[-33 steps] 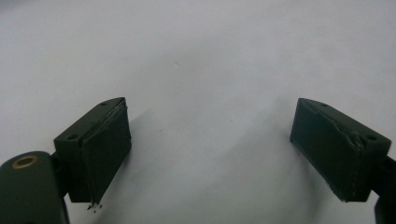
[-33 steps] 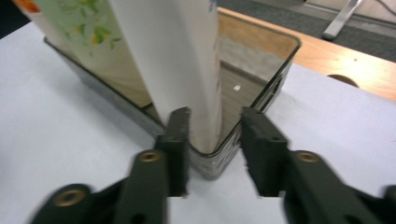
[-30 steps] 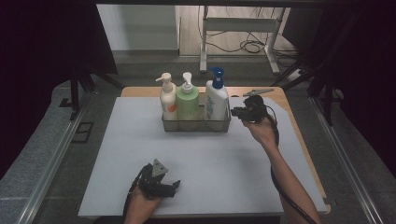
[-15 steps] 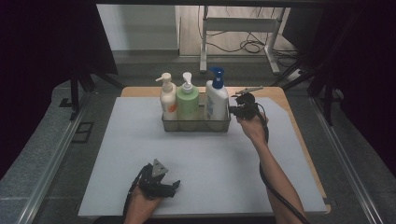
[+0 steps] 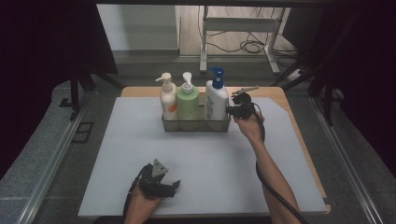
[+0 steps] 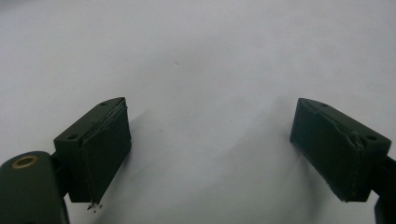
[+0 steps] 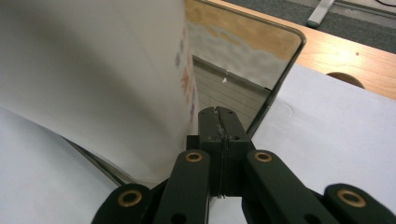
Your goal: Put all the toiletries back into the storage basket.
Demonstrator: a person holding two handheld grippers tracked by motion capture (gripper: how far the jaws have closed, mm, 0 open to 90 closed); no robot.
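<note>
A clear basket [image 5: 196,125] at the back of the white mat holds three pump bottles: a white one with an orange label [image 5: 168,97], a green one [image 5: 187,101] and a white one with a blue pump [image 5: 216,99]. My right gripper [image 5: 230,110] is at the basket's right end, shut. In the right gripper view its jaws [image 7: 218,116] are pressed together beside the white bottle [image 7: 93,70] and the clear basket wall [image 7: 243,60]. I cannot tell whether the wall is pinched between them. My left gripper [image 5: 173,186] rests open on the mat near the front edge, with nothing between its jaws [image 6: 210,154].
The white mat [image 5: 116,154] covers a wooden table [image 5: 280,95] whose edge shows at the back right. A cable [image 5: 275,186] trails along the right forearm. A metal stand and floor cables [image 5: 247,44] lie beyond the table.
The right hand has moved left and slightly down, bringing its gripper up to the basket's right end. The left hand and gripper have stayed put.
</note>
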